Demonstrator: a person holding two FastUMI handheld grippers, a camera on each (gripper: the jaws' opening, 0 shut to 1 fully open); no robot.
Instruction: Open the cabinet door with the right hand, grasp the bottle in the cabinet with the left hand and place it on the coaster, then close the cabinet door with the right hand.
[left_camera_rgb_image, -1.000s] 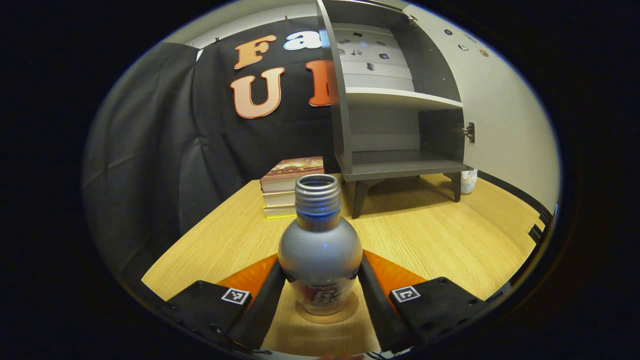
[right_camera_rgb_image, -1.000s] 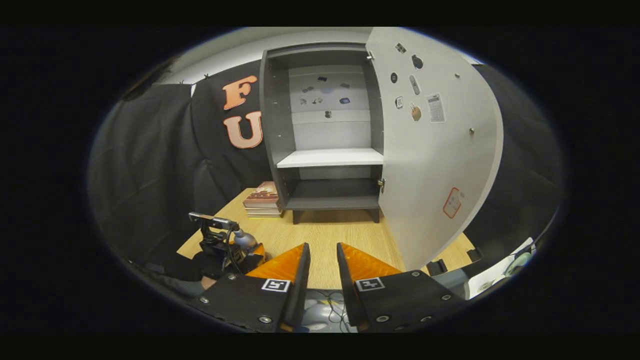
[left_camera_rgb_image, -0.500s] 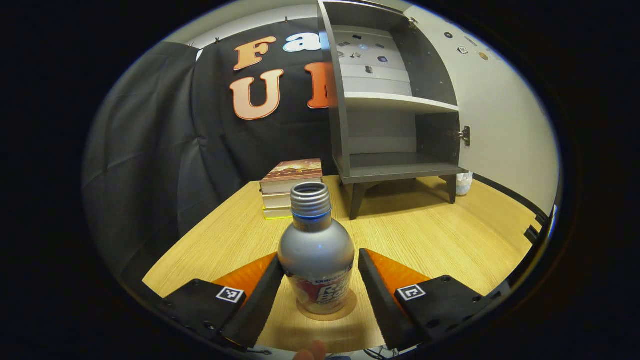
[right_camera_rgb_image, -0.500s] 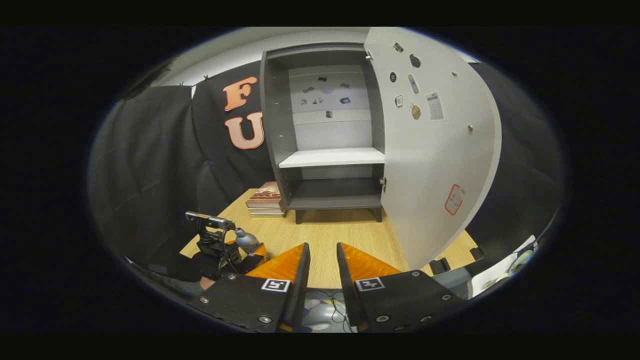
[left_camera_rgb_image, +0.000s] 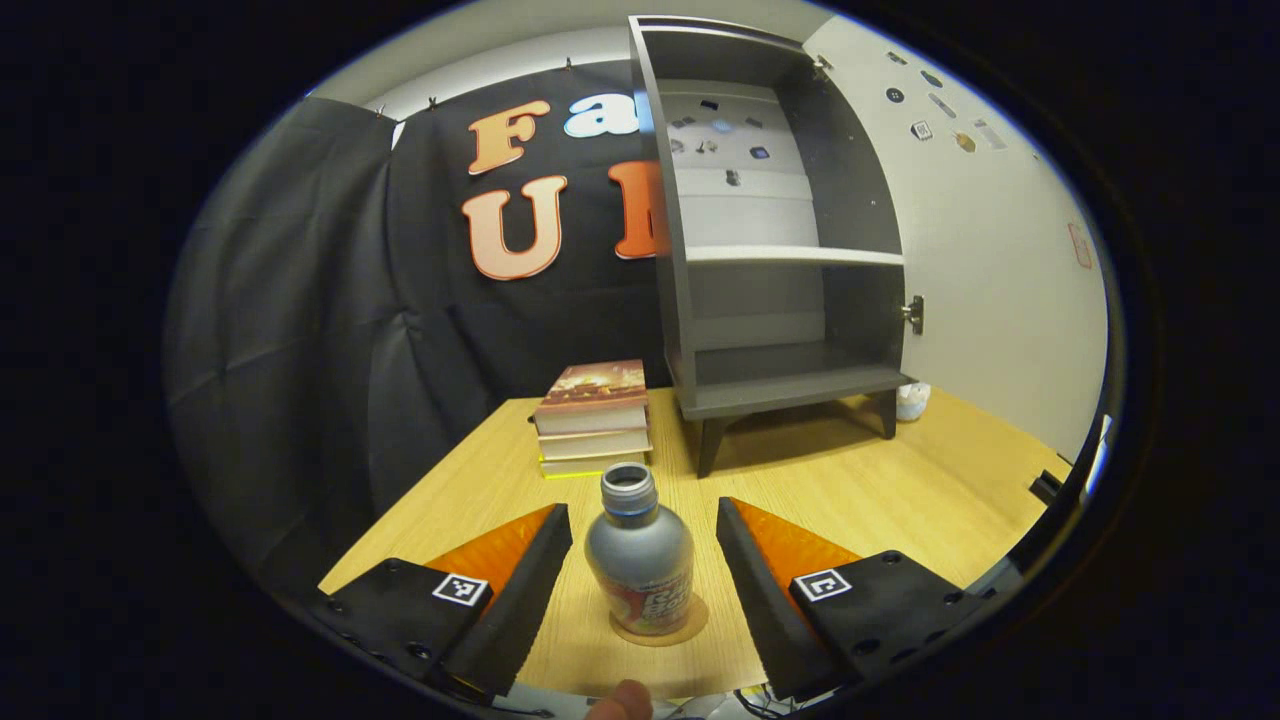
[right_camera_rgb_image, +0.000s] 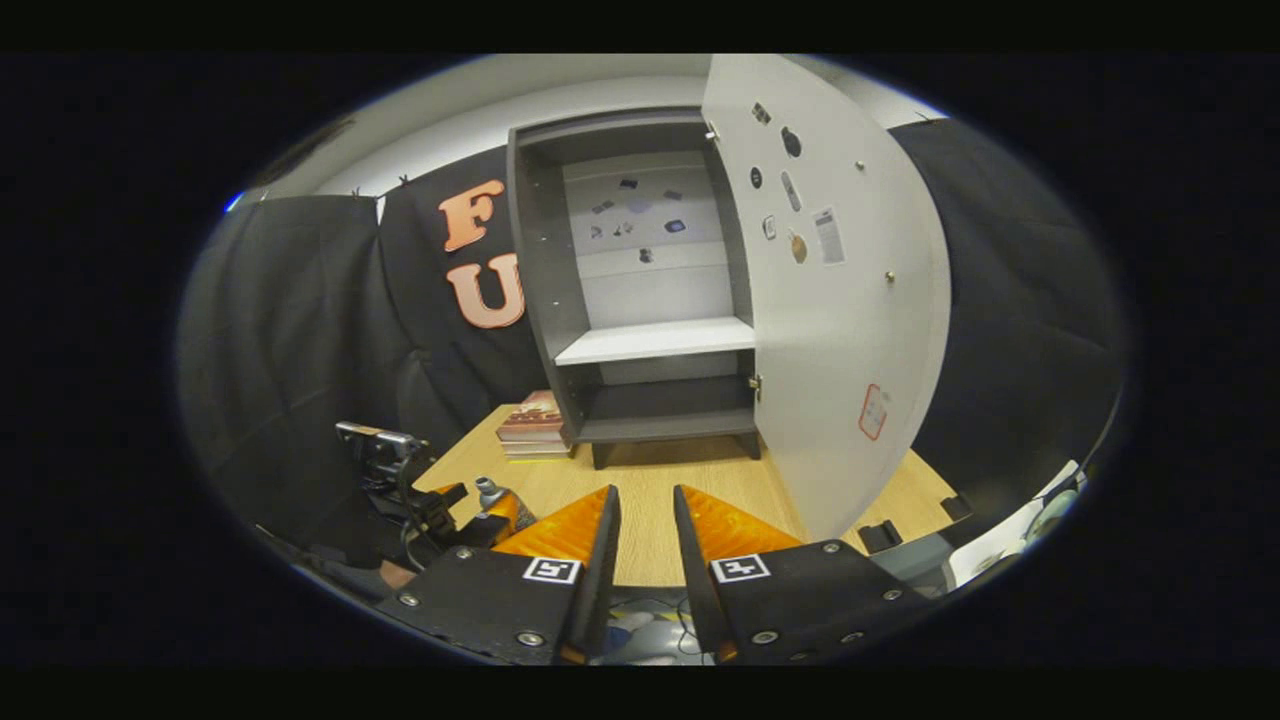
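Note:
A silver bottle (left_camera_rgb_image: 640, 565) with a red label and no cap stands upright on a round brown coaster (left_camera_rgb_image: 662, 630) near the front of the wooden table (left_camera_rgb_image: 900, 500). My left gripper (left_camera_rgb_image: 642, 510) is open, one finger on each side of the bottle and clear of it. The bottle (right_camera_rgb_image: 488, 492) and the left gripper (right_camera_rgb_image: 497, 515) also appear low on the left in the right gripper view. The grey cabinet (right_camera_rgb_image: 650, 300) stands at the back, its white door (right_camera_rgb_image: 840, 320) swung wide open. My right gripper (right_camera_rgb_image: 645, 492) hovers in front of it, fingers nearly together, holding nothing.
A stack of books (left_camera_rgb_image: 592, 415) lies left of the cabinet (left_camera_rgb_image: 780, 250), whose shelves are bare. The open door (left_camera_rgb_image: 1000, 250) blocks the right side. A fingertip (left_camera_rgb_image: 620, 700) shows at the bottom edge. Small clutter (right_camera_rgb_image: 1010, 540) lies beyond the table's right edge.
The left gripper's fingers have spread off the bottle and drawn back, leaving it standing on the coaster. The right gripper has drifted back slightly, its fingers unchanged.

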